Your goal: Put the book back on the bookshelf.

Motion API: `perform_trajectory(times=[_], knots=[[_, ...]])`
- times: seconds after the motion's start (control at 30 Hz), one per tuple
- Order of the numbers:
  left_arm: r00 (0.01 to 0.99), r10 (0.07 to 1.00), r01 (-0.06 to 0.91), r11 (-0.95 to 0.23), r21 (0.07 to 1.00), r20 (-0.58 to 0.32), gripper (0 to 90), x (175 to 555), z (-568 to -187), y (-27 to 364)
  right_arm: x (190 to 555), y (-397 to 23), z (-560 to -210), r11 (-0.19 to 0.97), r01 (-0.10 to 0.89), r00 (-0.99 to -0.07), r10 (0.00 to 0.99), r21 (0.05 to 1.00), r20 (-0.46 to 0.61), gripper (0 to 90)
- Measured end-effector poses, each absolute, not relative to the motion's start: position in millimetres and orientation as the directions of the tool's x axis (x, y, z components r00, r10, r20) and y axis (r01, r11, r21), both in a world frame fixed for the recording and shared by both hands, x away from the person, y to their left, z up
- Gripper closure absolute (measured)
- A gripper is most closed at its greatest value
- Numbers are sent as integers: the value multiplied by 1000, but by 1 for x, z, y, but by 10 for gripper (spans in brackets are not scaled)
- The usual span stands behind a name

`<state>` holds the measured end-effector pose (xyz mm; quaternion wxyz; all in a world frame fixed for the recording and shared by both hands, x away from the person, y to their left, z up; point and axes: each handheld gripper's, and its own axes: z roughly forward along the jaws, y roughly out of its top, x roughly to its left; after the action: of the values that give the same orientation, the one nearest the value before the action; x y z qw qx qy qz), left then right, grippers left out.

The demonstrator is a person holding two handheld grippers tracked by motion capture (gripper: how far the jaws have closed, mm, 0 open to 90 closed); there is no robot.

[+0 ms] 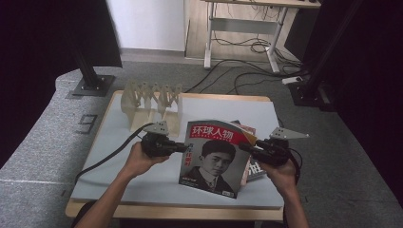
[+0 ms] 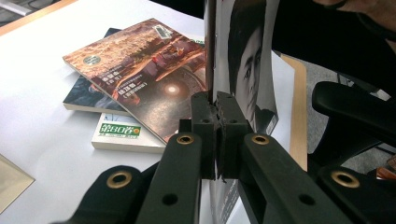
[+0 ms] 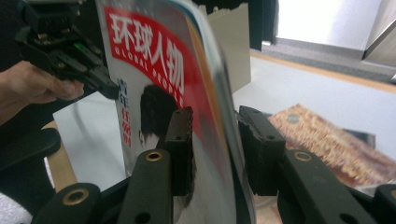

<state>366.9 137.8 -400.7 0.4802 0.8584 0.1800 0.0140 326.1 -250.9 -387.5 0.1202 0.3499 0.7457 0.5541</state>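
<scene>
Fingers of our left gripper (image 2: 217, 122) pinch shut on the glossy red-titled magazine with a portrait cover (image 1: 215, 156), held upright over the white desk (image 1: 119, 142). Our right gripper (image 3: 215, 149) stands half open around its other edge, not pressing. Next, we judge, it goes to the pale slotted rack (image 1: 152, 102) beyond.

The white-topped bench (image 1: 119, 166) with a wooden edge carries a pale slotted rack (image 1: 152, 102) at upper left and stacked books (image 2: 126, 88) right of centre.
</scene>
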Motion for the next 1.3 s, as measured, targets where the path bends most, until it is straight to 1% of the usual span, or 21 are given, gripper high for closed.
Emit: perform_trajectory(times=[0.1, 0.13, 0.17, 0.23, 0.33, 0.53, 0.7, 0.83, 1.0, 1.13, 1.23, 1.3], knots=[[936, 320, 291, -471, 832, -146, 879, 365, -400, 141, 326, -249, -398, 168, 410, -725, 657, 896, 209, 651], [936, 321, 288, -471, 833, -143, 879, 364, -400, 143, 326, -248, -401, 174, 414, -723, 659, 893, 207, 677], [936, 323, 286, -471, 834, -139, 879, 363, -400, 144, 325, -247, -403, 173, 417, -720, 662, 892, 208, 730], [936, 326, 282, -470, 836, -133, 878, 361, -400, 147, 324, -246, -405, 159, 414, -723, 655, 897, 218, 806], [937, 323, 280, -462, 841, -135, 877, 361, -401, 150, 320, -242, -402, 180, 393, -740, 644, 902, 194, 845], [948, 294, 252, -464, 849, -121, 854, 360, -402, 151, 315, -237, -398, 205, 356, -756, 637, 912, 152, 854], [960, 264, 225, -544, 808, -90, 794, 360, -408, 139, 312, -235, -396, 209, 322, -775, 619, 923, 130, 855], [954, 281, 245, -534, 809, -103, 784, 365, -410, 135, 309, -230, -392, 235, 300, -783, 614, 924, 98, 855], [947, 295, 269, -510, 817, -127, 754, 371, -408, 131, 310, -229, -392, 227, 300, -786, 609, 927, 105, 855], [945, 305, 273, -524, 807, -122, 728, 376, -404, 122, 310, -229, -392, 235, 300, -785, 611, 925, 99, 854], [940, 307, 294, -508, 810, -148, 711, 378, -405, 119, 311, -230, -393, 229, 303, -782, 615, 925, 104, 853], [933, 325, 307, -502, 808, -153, 713, 380, -406, 118, 311, -231, -393, 226, 305, -783, 612, 925, 109, 852]])
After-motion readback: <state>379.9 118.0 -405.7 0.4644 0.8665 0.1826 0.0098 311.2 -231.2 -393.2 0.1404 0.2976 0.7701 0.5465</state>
